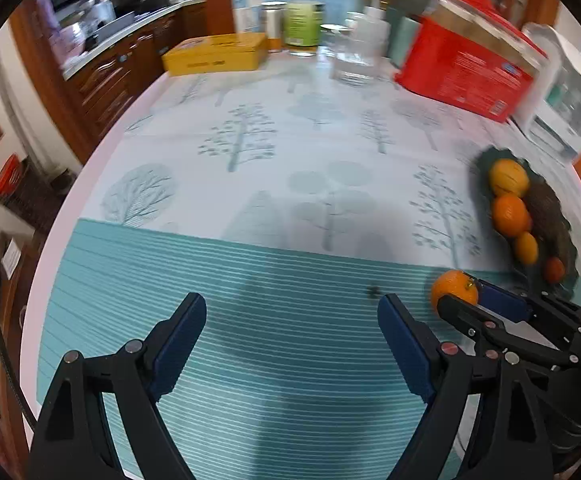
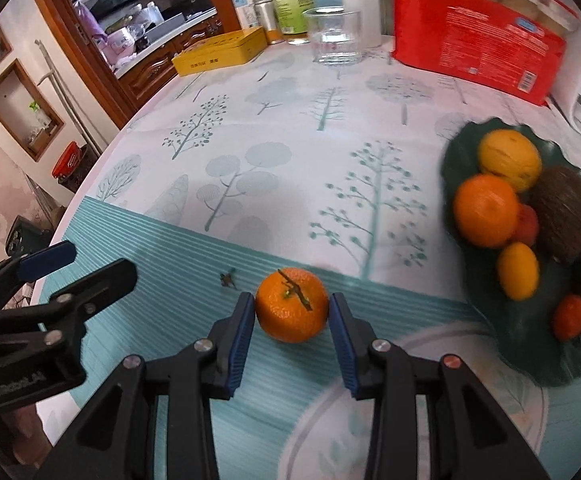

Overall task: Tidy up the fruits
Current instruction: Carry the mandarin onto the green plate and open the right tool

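One tangerine pinched between both blue pads of the right claw, low over the striped band of the surface; hard to say whether resting or just lifted. Left claw spread wide and empty, hovering over the same band, just beside the right one.

Risks, as judged from here:
- Round, smooth skin against flat pads, gripped near the widest part: likely to roll or squirt out if tilted or jerked.
- Too hard a squeeze: bruised or split peel.
- Green dish already crowded with fruit: a careless drop could nudge a smaller piece over the wavy rim.
- Left claw close by: possible knock between the two on a sideways swing.

Room for moving: wide, bare cloth between the tangerine and the dish, nothing in the path but a small scrap off to the left. Rounded surface edge well off on the left; red box and glass far at the back.
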